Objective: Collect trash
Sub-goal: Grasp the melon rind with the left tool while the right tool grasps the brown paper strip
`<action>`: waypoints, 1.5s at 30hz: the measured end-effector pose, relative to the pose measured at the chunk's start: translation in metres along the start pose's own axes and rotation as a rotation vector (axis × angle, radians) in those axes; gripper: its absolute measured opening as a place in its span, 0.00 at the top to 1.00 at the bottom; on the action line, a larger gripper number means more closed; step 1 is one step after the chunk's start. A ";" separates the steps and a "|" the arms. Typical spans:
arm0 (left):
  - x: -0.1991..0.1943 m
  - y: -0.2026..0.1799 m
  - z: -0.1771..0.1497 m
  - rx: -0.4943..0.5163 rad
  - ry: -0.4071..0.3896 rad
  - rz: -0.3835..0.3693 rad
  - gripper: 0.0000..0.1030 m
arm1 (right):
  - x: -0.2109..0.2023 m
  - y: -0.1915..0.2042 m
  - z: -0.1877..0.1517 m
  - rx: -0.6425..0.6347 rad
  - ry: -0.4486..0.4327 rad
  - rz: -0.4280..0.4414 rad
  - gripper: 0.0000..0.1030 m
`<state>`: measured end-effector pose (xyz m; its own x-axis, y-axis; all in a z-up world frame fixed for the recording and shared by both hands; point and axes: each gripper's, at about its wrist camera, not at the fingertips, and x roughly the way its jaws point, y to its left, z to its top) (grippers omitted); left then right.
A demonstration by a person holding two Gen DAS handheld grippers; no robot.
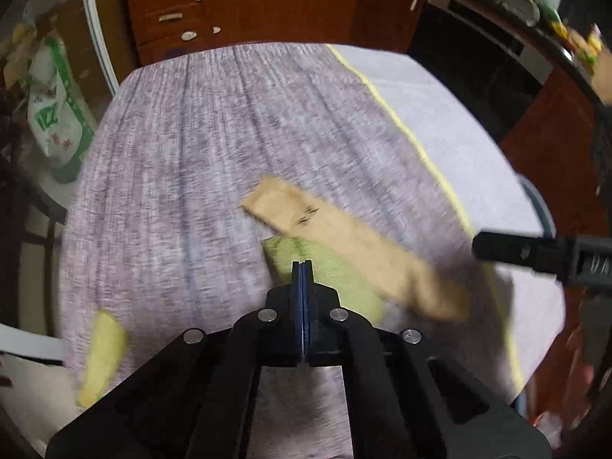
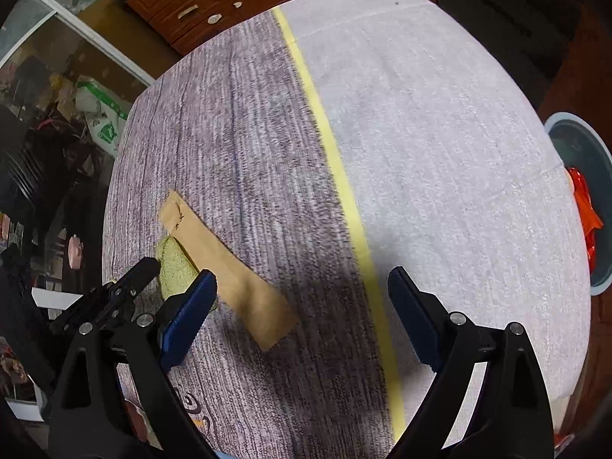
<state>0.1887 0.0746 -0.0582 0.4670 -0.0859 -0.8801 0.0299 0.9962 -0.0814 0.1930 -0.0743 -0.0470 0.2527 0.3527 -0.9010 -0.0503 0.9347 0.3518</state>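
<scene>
While the left gripper (image 1: 302, 267) has its fingers pressed together with nothing visibly pinched, the green scrap (image 1: 325, 271) lies just beyond their tips on the counter (image 1: 183, 145), tucked against the brown paper strip (image 1: 344, 241). The right gripper (image 2: 302, 287) hangs spread and empty. A good pickup probably means reopening, straddling one scrap, then carrying it to the bin (image 2: 573, 130).

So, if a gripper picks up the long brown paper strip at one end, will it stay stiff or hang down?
The brown paper strip looks thin and flat on the tablecloth, so it would probably droop and weigh little. One edge seems to overlap the green cloth piece, which might shift with it. It should not roll.
</scene>
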 end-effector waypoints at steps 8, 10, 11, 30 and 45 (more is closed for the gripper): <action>-0.001 0.015 -0.007 -0.084 0.056 -0.170 0.94 | 0.007 0.017 0.004 -0.032 0.016 -0.004 0.16; 0.002 0.010 -0.006 -0.084 0.067 -0.191 0.75 | 0.005 0.013 0.004 -0.022 0.012 -0.008 0.16; 0.003 0.007 -0.005 -0.085 0.064 -0.192 0.63 | 0.005 0.011 0.005 -0.019 0.010 -0.011 0.16; 0.032 -0.027 0.006 -0.086 0.144 -0.081 0.43 | 0.011 -0.032 0.009 0.042 0.029 0.085 0.16; 0.011 -0.032 -0.003 -0.005 0.070 -0.039 0.86 | 0.007 -0.029 0.008 -0.001 0.021 0.115 0.16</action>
<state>0.1905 0.0422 -0.0662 0.4024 -0.1255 -0.9068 0.0421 0.9920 -0.1186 0.2035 -0.0989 -0.0613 0.2248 0.4582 -0.8599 -0.0791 0.8882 0.4526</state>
